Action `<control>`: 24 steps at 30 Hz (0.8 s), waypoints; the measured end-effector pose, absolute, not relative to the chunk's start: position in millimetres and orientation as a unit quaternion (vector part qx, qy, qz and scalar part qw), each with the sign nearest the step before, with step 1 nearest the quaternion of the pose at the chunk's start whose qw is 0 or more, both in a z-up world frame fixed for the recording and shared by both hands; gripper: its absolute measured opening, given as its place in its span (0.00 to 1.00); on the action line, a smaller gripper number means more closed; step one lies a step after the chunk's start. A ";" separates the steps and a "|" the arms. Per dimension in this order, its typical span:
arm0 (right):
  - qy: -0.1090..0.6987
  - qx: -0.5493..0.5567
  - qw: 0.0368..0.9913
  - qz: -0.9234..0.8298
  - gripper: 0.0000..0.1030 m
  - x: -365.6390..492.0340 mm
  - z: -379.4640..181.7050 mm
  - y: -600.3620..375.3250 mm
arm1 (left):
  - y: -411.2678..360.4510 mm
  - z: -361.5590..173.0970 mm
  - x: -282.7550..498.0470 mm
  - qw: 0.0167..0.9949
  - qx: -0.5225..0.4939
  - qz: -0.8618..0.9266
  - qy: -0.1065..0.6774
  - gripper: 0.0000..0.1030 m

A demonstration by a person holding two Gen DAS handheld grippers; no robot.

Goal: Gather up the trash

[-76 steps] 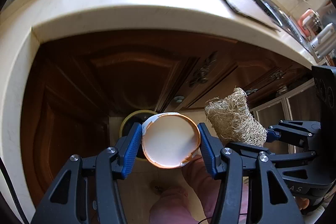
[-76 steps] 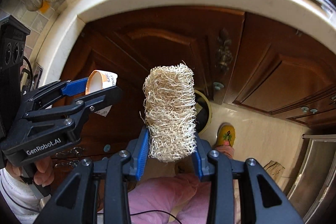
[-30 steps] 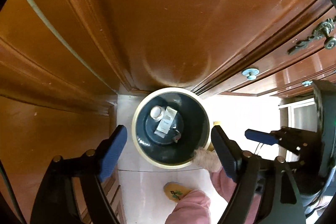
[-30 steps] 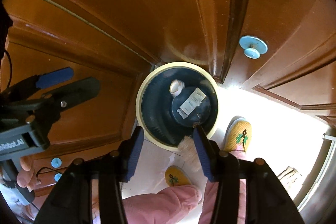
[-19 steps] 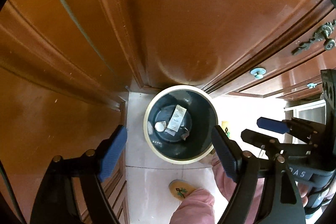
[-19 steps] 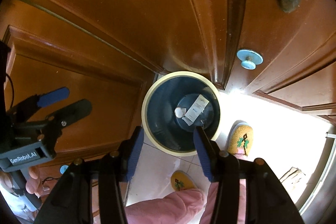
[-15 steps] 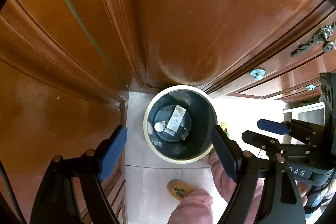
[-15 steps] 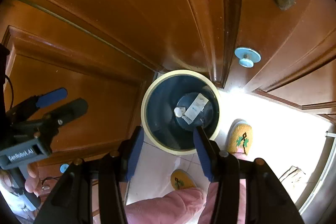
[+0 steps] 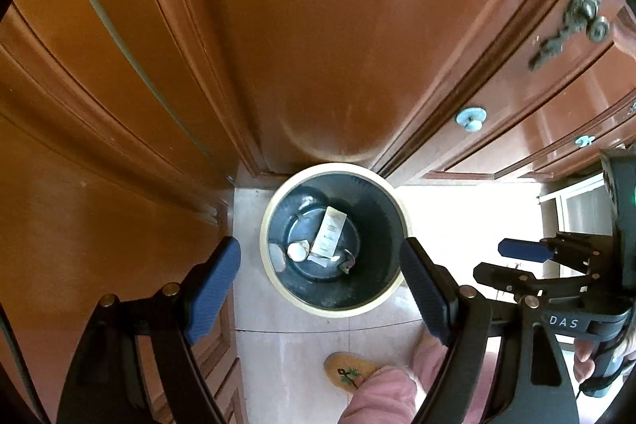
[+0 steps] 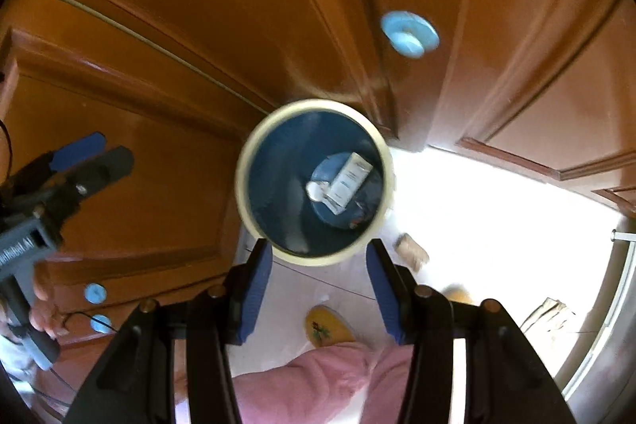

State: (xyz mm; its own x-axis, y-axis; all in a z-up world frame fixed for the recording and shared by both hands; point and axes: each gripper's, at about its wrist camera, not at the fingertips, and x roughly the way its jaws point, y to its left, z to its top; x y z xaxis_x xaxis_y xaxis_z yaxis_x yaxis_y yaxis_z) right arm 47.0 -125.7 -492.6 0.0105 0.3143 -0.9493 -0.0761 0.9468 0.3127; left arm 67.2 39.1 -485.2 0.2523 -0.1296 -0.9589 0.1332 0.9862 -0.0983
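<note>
A dark round trash bin with a cream rim (image 9: 278, 289) (image 10: 242, 201) stands on the floor against brown cabinet doors. In it lie a white paper packet (image 9: 330, 231) (image 10: 350, 179) and small white scraps (image 9: 296, 251). My left gripper (image 9: 320, 289) is open and empty above the bin. My right gripper (image 10: 318, 289) is open and empty, also above the bin. A loofah piece (image 10: 411, 249) lies on the floor just outside the bin's right rim. The right gripper shows in the left wrist view (image 9: 501, 259), and the left gripper in the right wrist view (image 10: 95, 150).
Brown wooden cabinet doors (image 9: 318, 26) rise behind the bin, with light blue knobs (image 9: 471, 116) (image 10: 409, 32) and a bronze handle (image 9: 580, 14). The pale tiled floor (image 9: 286, 364) holds a person's yellow slippers (image 9: 348, 372) (image 10: 328, 326) and pink trouser legs (image 10: 318, 384).
Both grippers let go of their loads: the paper cup went from the left, the loofah from the right. The loofah now lies on the floor beside the bin. The right view has shifted and blurred.
</note>
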 end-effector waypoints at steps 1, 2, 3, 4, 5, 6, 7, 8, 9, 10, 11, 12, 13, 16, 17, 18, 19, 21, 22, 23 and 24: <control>0.691 0.081 0.705 0.136 0.48 42.7 -498.5 -129.2 | 37.4 -489.9 65.7 0.793 0.001 -0.081 0.604 0.78; 0.693 0.074 0.705 0.135 0.48 37.8 -506.9 -133.7 | 35.2 -493.1 64.2 0.795 0.002 -0.077 0.602 0.78; 0.695 0.069 0.703 0.134 0.48 34.2 -514.8 -137.4 | 33.6 -498.1 63.1 0.797 0.002 -0.073 0.599 0.78; 0.699 0.064 0.700 0.132 0.48 30.1 -525.3 -141.6 | 31.9 -503.0 62.0 0.799 0.000 -0.069 0.597 0.78; 0.702 0.057 0.698 0.131 0.48 25.9 -537.5 -146.4 | 30.3 -508.0 60.4 0.802 -0.004 -0.065 0.594 0.78; 0.704 0.052 0.696 0.131 0.48 22.4 -548.8 -150.6 | 28.8 -512.7 59.1 0.804 -0.008 -0.060 0.592 0.78; 0.705 0.046 0.695 0.131 0.48 20.1 -559.0 -154.4 | 26.5 -519.0 58.3 0.806 -0.013 -0.055 0.590 0.78; 0.706 0.039 0.695 0.130 0.48 17.0 -572.7 -159.6 | 24.0 -524.7 57.4 0.809 -0.018 -0.051 0.586 0.78; 0.707 0.035 0.694 0.130 0.48 14.2 -586.8 -165.4 | 22.6 -528.9 56.1 0.812 -0.021 -0.048 0.582 0.78; 0.709 0.034 0.692 0.129 0.48 11.3 -596.4 -170.1 | 20.2 -533.4 54.5 0.815 -0.024 -0.045 0.577 0.78; 0.713 0.031 0.689 0.126 0.48 9.4 -613.9 -176.1 | 17.0 -537.9 52.6 0.818 -0.027 -0.042 0.573 0.78; 0.715 0.030 0.688 0.125 0.48 8.1 -624.6 -177.5 | 14.3 -540.4 50.2 0.821 -0.030 -0.042 0.568 0.78; 0.716 0.025 0.686 0.125 0.48 7.5 -643.1 -182.1 | 11.1 -544.7 48.0 0.827 -0.034 -0.043 0.560 0.78; 0.717 -0.001 0.685 0.124 0.48 7.8 -693.2 -188.6 | 3.0 -556.4 42.7 0.837 -0.035 -0.041 0.544 0.78; 0.719 -0.011 0.684 0.122 0.48 8.5 -710.7 -191.1 | 1.7 -561.5 40.8 0.841 -0.035 -0.039 0.539 0.78; 0.721 -0.017 0.682 0.121 0.48 9.3 -724.4 -192.7 | -1.1 -565.9 39.7 0.842 -0.036 -0.036 0.537 0.78; 0.723 -0.024 0.679 0.121 0.48 10.5 -741.4 -196.6 | -2.2 -571.8 39.1 0.843 -0.040 -0.036 0.536 0.78; 0.729 -0.041 0.671 0.128 0.48 11.4 -773.0 -197.4 | -1.5 -581.2 37.7 0.843 -0.048 -0.036 0.534 0.78; 0.733 -0.051 0.665 0.135 0.48 11.6 -789.6 -195.8 | -1.7 -586.1 37.6 0.844 -0.050 -0.034 0.533 0.78; 0.735 -0.059 0.661 0.141 0.48 11.3 -800.3 -192.8 | -1.8 -590.4 37.5 0.844 -0.050 -0.032 0.533 0.78; 0.736 -0.065 0.657 0.147 0.48 10.6 -809.8 -188.8 | -1.3 -595.5 36.9 0.844 -0.050 -0.029 0.533 0.78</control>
State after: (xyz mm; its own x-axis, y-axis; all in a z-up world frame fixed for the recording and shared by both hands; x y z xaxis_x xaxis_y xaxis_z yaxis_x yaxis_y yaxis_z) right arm 10.6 -188.8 -809.8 -0.1274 0.0969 -0.9871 -0.2884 0.9486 0.1303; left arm 36.9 -1.3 -595.5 0.4291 -0.1032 -0.8973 -0.0039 0.9932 -0.1160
